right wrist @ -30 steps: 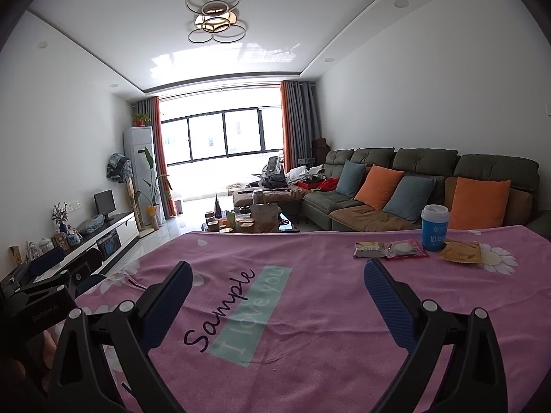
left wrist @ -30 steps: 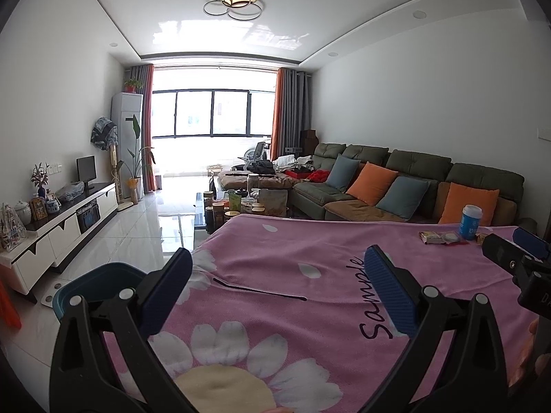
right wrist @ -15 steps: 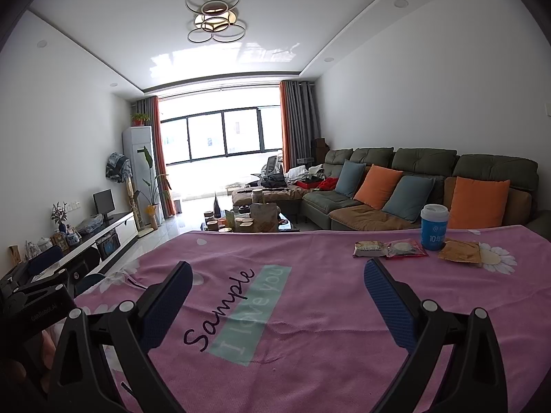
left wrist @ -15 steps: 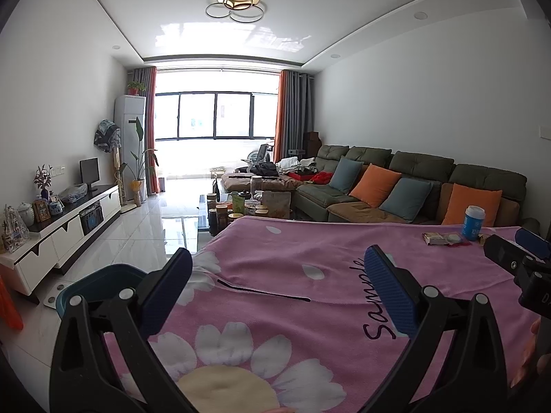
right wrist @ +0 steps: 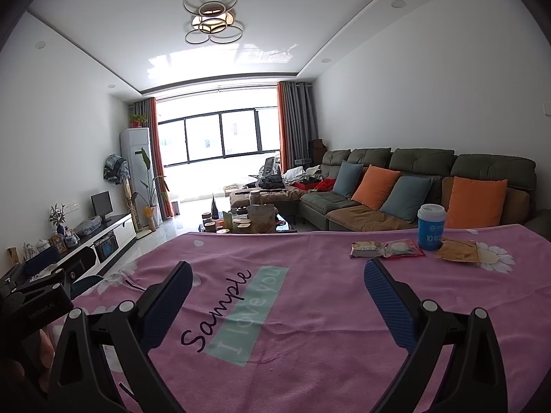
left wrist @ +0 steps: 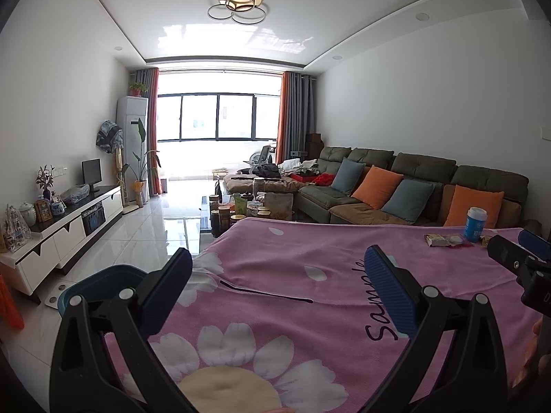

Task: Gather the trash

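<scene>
— Crinkled plastic, that's the trash: a brown snack wrapper (right wrist: 365,250) and a red-edged clear packet (right wrist: 403,248) lie side by side at the far right of the bench, touching each other. Just right of them stands a blue paper cup with a white lid (right wrist: 431,228), and against its base lies a flat tan paper pouch (right wrist: 457,252).

— And from the other side?

— Same cluster, smaller: the cup (left wrist: 475,220) with the wrappers (left wrist: 444,240) beside it, at the far right edge of the pink flowered cloth (left wrist: 310,247) that covers the bench.

— What are the tongs doing?

— Both pairs are spread wide with nothing between the blue pads. The right tongs (right wrist: 275,299) hover over the "Sample" lettering, well short of the wrappers. The left tongs (left wrist: 275,299) hang over the big white daisy print near the cloth's left edge; the right pair's tip shows at that view's right margin.

— Anywhere to put it?

— A dark teal plastic bin (left wrist: 103,280) sits on the white tiled floor just off the bench's left corner. Beyond it are a white TV cabinet (left wrist: 65,227) and a green sofa with orange and blue cushions (right wrist: 427,186).
</scene>
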